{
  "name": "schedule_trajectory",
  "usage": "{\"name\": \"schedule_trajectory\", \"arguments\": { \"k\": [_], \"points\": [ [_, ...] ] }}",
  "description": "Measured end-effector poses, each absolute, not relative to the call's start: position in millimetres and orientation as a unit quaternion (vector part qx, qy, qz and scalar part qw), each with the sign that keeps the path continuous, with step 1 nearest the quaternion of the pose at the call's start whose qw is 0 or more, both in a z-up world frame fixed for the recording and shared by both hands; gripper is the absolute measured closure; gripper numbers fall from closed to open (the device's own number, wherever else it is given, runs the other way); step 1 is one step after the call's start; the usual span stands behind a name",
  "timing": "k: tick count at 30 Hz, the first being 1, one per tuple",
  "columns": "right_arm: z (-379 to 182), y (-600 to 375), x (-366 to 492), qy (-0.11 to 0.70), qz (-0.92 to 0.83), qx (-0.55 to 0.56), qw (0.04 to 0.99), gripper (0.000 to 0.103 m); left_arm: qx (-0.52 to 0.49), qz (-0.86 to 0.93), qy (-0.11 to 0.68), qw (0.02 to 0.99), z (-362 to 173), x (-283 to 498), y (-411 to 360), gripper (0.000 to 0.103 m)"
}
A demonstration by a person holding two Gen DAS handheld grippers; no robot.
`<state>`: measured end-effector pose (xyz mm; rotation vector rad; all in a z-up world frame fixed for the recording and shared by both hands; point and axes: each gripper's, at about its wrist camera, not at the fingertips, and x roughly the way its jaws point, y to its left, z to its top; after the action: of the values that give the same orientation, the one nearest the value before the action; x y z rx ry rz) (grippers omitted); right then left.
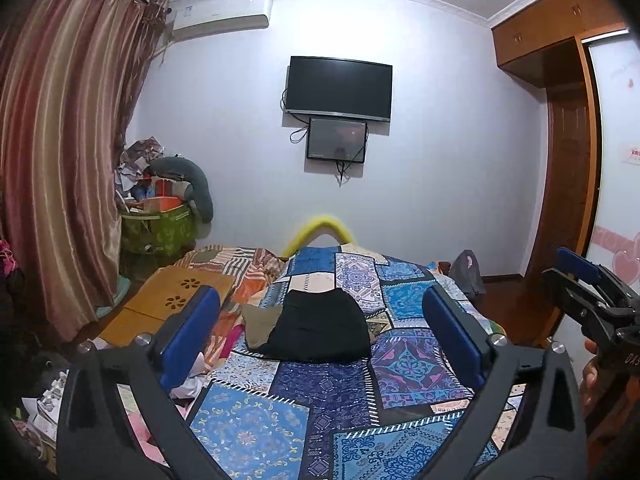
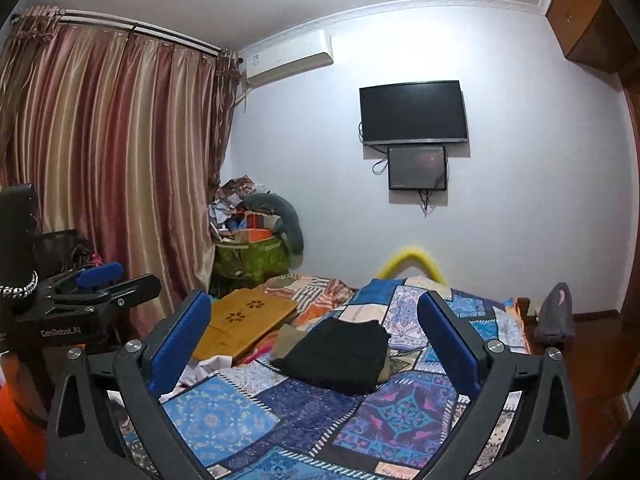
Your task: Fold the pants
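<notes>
We see the bed first, patchwork cover spread flat, filling the lower half of both views. It works as the folding surface. A wooden tray sits on its far left side, out of the way.

The pants, black, lie on the cover mid-bed, ahead of both grippers. They look already folded into a compact stack, so we judge the task done or nearly done. In the right wrist view the pants show layered edges at the right end. The long axis seems to run left-right across the bed, the back edge narrower than the front. We cannot tell which end is the waist. A tan cloth pokes out from under the left edge, touching the stack.

Left gripper: jaws spread wide, nothing between the pads, clear of the pants. Right gripper: same, spread wide, empty. Each also shows at the edge of the other's view, the right gripper at far right and the left gripper at far left. Both point roughly level at the stack from the near side. We read the wide jaws as a release, hands off so the fold stays put.
</notes>
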<state>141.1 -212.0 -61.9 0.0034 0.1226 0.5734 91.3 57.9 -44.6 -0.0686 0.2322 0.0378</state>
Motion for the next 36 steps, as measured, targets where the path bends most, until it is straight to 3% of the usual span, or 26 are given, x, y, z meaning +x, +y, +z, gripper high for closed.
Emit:
{"name": "schedule_trajectory", "arguments": {
  "k": [36],
  "points": [
    [-61.8,-225.9,140.9,0.067,0.28,0.008,0.958,0.0,-0.024,0.0,0.114,0.993,-46.2,90.7,46.0,0.0]
  ]
}}
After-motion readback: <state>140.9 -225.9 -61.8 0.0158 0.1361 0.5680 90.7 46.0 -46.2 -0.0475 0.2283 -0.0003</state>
